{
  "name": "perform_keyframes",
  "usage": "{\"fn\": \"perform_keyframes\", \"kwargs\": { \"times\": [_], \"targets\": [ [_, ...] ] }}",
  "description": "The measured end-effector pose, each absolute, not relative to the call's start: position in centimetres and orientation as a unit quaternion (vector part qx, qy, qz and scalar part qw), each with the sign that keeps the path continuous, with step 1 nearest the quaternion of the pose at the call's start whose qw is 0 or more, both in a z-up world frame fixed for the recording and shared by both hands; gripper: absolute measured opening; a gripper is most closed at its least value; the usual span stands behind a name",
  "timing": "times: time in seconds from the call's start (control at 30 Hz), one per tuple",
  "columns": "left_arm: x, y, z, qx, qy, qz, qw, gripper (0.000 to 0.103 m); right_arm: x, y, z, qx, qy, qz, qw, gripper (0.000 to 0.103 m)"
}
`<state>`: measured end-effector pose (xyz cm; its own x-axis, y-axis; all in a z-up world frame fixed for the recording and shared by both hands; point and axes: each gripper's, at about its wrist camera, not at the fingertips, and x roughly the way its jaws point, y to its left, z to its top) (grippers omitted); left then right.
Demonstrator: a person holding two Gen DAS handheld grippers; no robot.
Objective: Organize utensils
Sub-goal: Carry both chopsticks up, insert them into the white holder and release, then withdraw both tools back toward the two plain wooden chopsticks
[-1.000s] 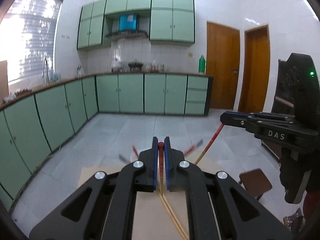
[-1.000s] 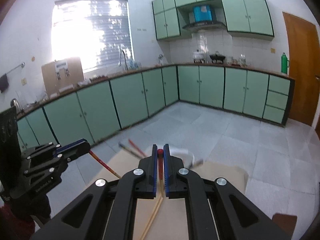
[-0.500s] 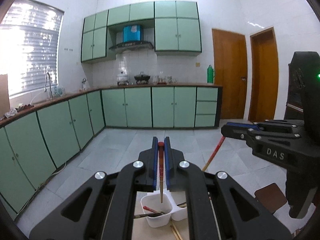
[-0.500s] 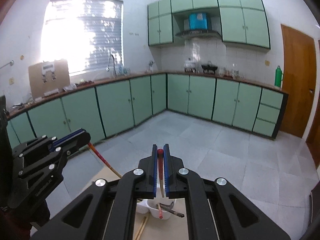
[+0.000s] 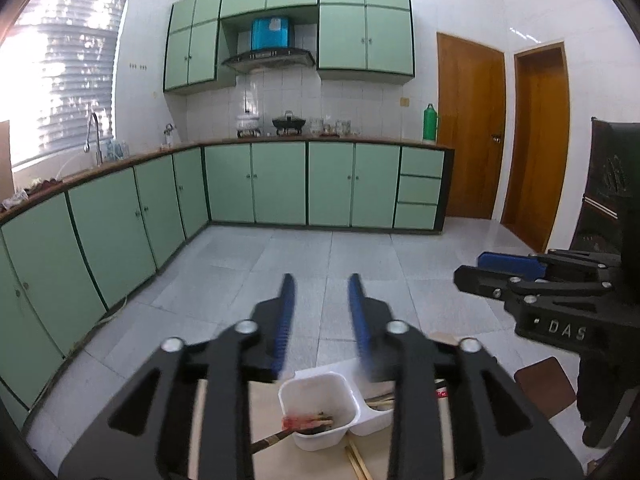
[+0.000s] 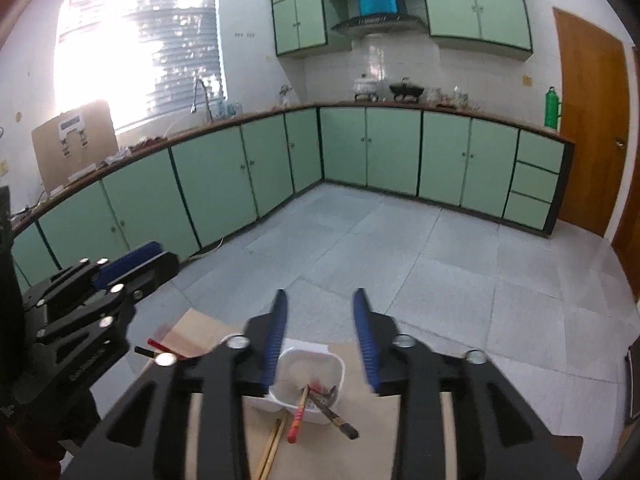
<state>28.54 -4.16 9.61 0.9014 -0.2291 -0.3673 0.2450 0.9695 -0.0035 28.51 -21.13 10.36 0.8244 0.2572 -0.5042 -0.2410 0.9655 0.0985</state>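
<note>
- Sitting in the white cup (image 6: 310, 376), the red chopstick (image 6: 298, 416) is already put away.
- Both the left gripper (image 5: 322, 292) and right gripper (image 6: 320, 308) are hanging wide apart, holding nothing.
- Loose sticks (image 6: 272, 446) are lying beside the cup, waiting.

White two-compartment container (image 6: 306, 374) sits below and just ahead of the spread fingertips. Red-tipped chopstick (image 6: 298, 418) and dark utensil (image 6: 334, 414) lean inside, ends overhanging the near rim. Pale wooden chopsticks (image 6: 272, 446) lie alongside.

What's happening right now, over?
Left gripper open, empty. Right gripper open, empty. Red chopsticks resting in white cup on the board. Nothing in the way.
</note>
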Motion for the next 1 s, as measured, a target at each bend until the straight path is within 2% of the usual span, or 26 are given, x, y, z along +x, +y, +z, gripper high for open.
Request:
{"fn": "perform_keyframes", "kwargs": {
  "times": [0.1, 0.33, 0.43, 0.7, 1.0],
  "targets": [
    [26.8, -3.9, 10.3, 0.022, 0.173, -0.123, 0.977, 0.038, 26.7, -22.0, 10.9, 0.018, 0.246, 0.118, 0.962, 0.049],
    [19.9, -2.7, 9.6, 0.015, 0.15, -0.116, 0.982, 0.068, 20.4, -23.4, 10.1, 0.028, 0.212, 0.103, 0.971, 0.074],
    [17.7, -2.5, 8.2, 0.008, 0.159, -0.116, 0.98, 0.074, 17.8, -23.8, 8.8, 0.033, 0.209, 0.096, 0.973, 0.084],
    [13.1, -1.3, 2.4, 0.001, 0.215, -0.106, 0.971, 0.083, 12.1, -24.1, 3.8, 0.043, 0.228, 0.079, 0.969, 0.097],
    [11.2, 0.1, -5.6, 0.0, 0.308, -0.084, 0.948, 0.085, 9.7, -22.8, -2.9, 0.057, 0.287, 0.078, 0.953, 0.097]
  ]
}}
